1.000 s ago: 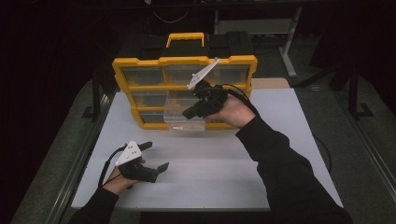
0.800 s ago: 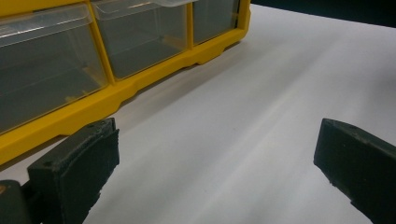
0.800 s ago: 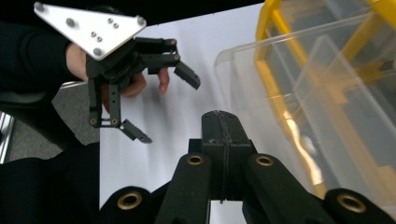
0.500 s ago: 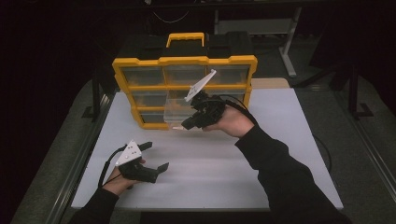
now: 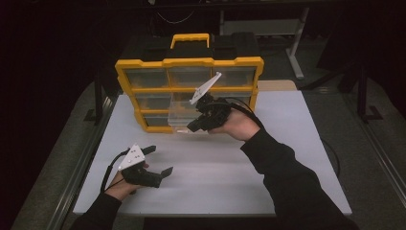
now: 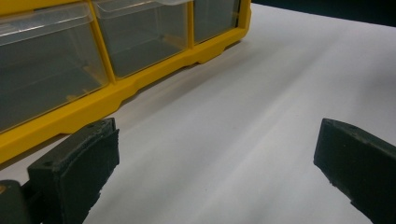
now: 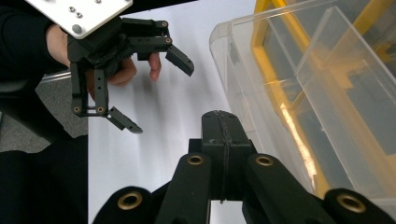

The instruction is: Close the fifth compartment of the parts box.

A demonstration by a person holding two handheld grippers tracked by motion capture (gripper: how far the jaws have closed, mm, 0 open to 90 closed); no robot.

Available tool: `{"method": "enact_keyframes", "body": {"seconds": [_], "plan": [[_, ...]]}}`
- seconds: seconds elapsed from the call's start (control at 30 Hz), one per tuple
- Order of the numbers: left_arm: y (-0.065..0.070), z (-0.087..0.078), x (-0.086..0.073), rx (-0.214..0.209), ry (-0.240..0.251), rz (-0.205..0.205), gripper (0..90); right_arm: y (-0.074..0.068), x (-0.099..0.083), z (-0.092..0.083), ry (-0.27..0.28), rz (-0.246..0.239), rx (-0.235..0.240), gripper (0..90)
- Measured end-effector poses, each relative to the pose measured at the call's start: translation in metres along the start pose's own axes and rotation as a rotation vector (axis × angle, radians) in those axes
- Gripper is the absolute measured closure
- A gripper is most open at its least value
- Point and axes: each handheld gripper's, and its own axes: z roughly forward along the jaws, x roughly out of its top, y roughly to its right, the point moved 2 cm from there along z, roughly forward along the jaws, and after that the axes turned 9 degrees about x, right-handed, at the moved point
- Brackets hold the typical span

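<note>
A yellow organizer (image 5: 189, 62) with clear drawers stands at the back of the white table (image 5: 287, 158). One clear drawer (image 5: 181, 115) is pulled out from its lower middle. My right gripper (image 5: 194, 127) hovers just beside that drawer's front right corner; in the right gripper view its jaws (image 7: 222, 126) are pressed together with nothing between them, and the drawer (image 7: 303, 84) lies to their right. My left gripper (image 5: 159, 160) rests low over the table's front left, open and empty, its pads (image 6: 79, 163) wide apart, facing the organizer (image 6: 140, 88).
The organizer has a yellow carry handle (image 5: 191, 37) on top. Dark floor and a metal rail (image 5: 81, 172) run along the table's left edge. The left gripper (image 7: 156, 93) also appears in the right gripper view, held in a hand over the table.
My right gripper has come down and slightly nearer, from above the drawer to its front corner. The left gripper has stayed put.
</note>
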Motion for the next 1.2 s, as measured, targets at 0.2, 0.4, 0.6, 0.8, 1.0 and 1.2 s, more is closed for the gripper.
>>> {"method": "enact_keyframes", "body": {"seconds": [0.2, 0.4, 0.6, 0.8, 1.0, 1.2], "plan": [[0.0, 0.0, 0.0, -0.002, -0.001, 0.0, 0.0, 0.002, 0.002, -0.001, 0.013, -0.006, -0.001, 89.0], [0.0, 0.0, 0.0, -0.002, -0.001, 0.0, 0.0, 0.006, 0.002, -0.001, 0.022, 0.0, -0.022, 89.0], [0.0, 0.0, 0.0, -0.001, 0.0, -0.002, 0.0, 0.009, 0.003, 0.0, 0.026, 0.007, -0.027, 89.0], [0.0, 0.0, 0.0, -0.002, 0.0, 0.0, 0.0, 0.014, 0.005, -0.001, 0.031, 0.015, -0.043, 89.0], [0.0, 0.0, 0.0, -0.002, 0.0, 0.0, 0.0, 0.019, 0.007, -0.001, 0.039, 0.018, -0.051, 89.0], [0.0, 0.0, 0.0, -0.003, 0.0, 0.0, 0.0, 0.023, 0.008, -0.001, 0.047, 0.02, -0.058, 89.0]]}}
